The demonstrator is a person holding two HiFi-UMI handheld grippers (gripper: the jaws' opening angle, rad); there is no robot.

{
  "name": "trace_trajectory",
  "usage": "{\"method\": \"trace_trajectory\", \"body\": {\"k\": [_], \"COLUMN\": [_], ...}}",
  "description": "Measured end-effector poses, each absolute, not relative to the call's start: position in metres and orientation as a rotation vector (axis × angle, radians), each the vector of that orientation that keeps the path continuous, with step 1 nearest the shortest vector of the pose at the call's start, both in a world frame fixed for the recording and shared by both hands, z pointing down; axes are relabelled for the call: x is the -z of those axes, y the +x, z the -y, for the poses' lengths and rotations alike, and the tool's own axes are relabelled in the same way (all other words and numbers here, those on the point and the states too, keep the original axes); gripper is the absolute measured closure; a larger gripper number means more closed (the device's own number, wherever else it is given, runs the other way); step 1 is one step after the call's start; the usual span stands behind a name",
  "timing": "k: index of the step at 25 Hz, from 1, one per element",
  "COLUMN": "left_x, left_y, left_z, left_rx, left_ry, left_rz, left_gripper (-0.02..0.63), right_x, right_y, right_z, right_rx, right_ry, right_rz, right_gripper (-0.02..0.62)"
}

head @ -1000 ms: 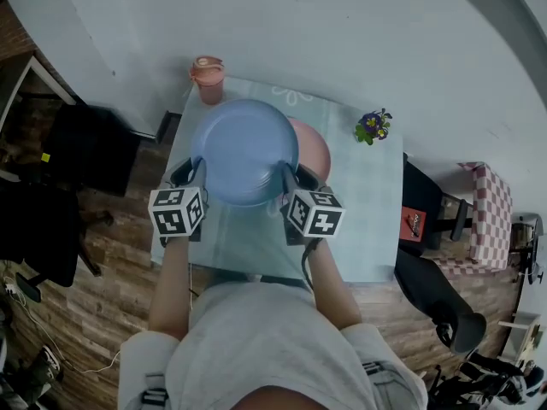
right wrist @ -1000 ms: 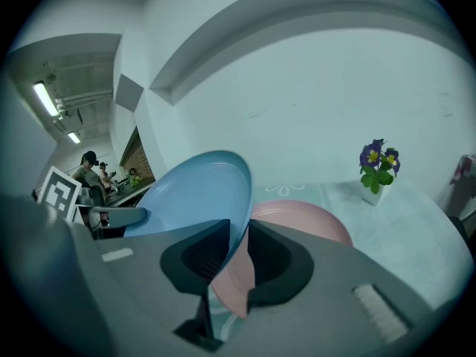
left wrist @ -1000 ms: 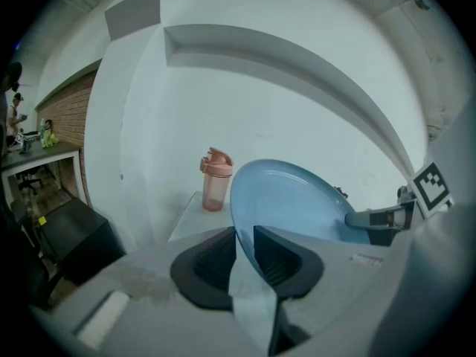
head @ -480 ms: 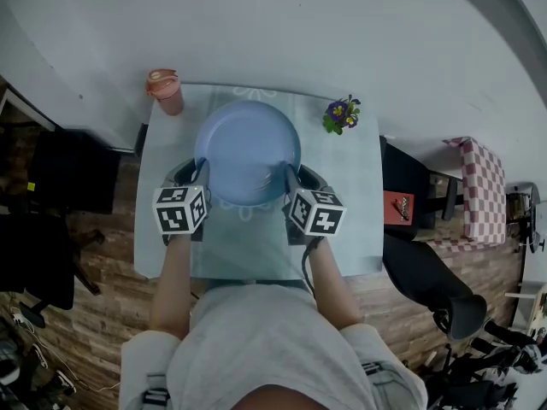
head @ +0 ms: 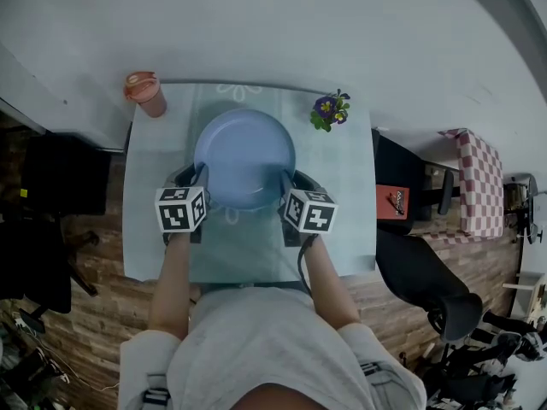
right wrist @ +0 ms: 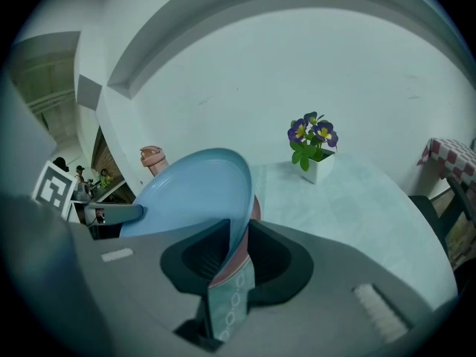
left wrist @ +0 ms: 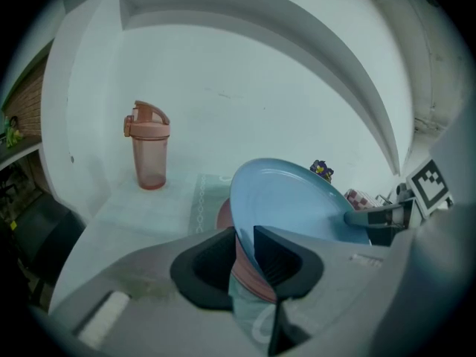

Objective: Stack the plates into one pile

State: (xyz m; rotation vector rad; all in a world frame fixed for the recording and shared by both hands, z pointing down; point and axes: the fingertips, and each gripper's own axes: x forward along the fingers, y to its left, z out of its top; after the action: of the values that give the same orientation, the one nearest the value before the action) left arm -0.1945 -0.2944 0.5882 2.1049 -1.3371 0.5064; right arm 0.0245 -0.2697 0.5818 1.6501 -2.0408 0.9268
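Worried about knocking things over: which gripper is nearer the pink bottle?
Left. The left gripper clamps the blue plate's left rim, on the pink bottle's side; the right gripper clamps the opposite rim, farther off.

Blue plate (head: pixel 244 156), pink plate (left wrist: pixel 223 218), pink bottle (head: pixel 145 95), purple flowers (head: pixel 327 109), pale teal tablecloth (head: pixel 342 220), white rings

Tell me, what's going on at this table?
A person holds a blue plate by opposite edges, the left gripper and right gripper each with jaws closed on its rim. It is directly over a pink plate on the table; whether they touch isn't clear.
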Motion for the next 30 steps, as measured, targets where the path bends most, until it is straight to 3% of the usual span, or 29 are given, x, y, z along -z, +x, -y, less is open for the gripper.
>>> {"method": "trace_trajectory", "body": {"k": [30], "left_x": [-0.619], "left_y": [-0.193], "left_z": [0.304], "left_rx": [-0.62], "left_ry": [2.063], "left_rz": [1.35], "left_gripper": [0.492], "right_x": [-0.619], "right_y": [0.026], "right_z": [0.291], "right_rx": [-0.863], "right_ry": [1.55], "right_rz": [1.932], "right_gripper": [0.502]}}
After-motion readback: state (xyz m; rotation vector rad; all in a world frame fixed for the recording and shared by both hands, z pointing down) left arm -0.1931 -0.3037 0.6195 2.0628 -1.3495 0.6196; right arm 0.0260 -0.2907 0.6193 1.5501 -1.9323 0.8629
